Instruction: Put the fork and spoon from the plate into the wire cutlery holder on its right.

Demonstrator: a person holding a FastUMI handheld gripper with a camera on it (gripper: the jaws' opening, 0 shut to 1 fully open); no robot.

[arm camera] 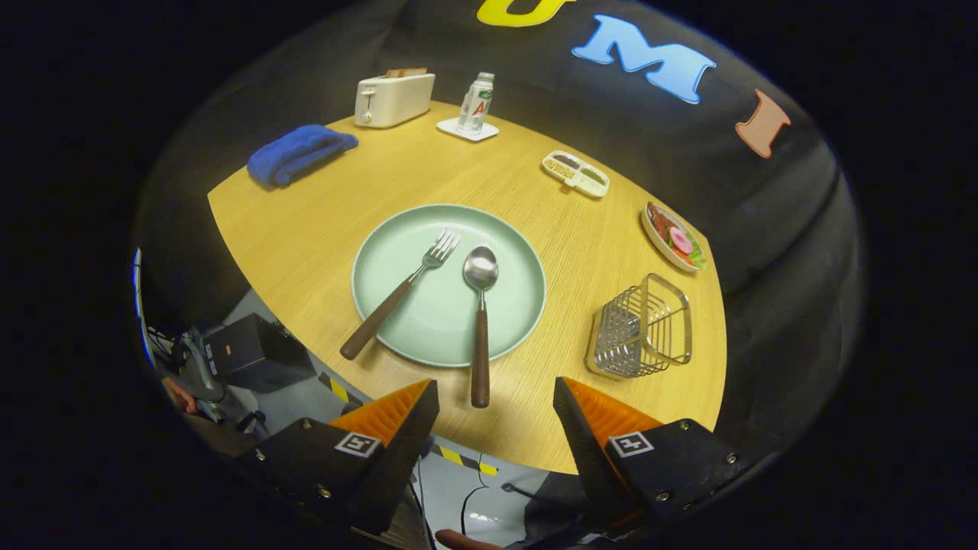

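On my round wood-grain desk [306, 221] I see a rolled blue towel [299, 153] far left, then a boxy cream toaster [393, 98]. Centre sits the round pale-green plate [519, 305] carrying a steel fork with brown handle [401, 293] and, right of it, a steel spoon with brown handle [480, 321], its handle overhanging the rim towards my gripper [497, 401], which hangs spread wide, holding nothing. Right of the plate stands the wire cutlery holder [642, 328], nothing in it.
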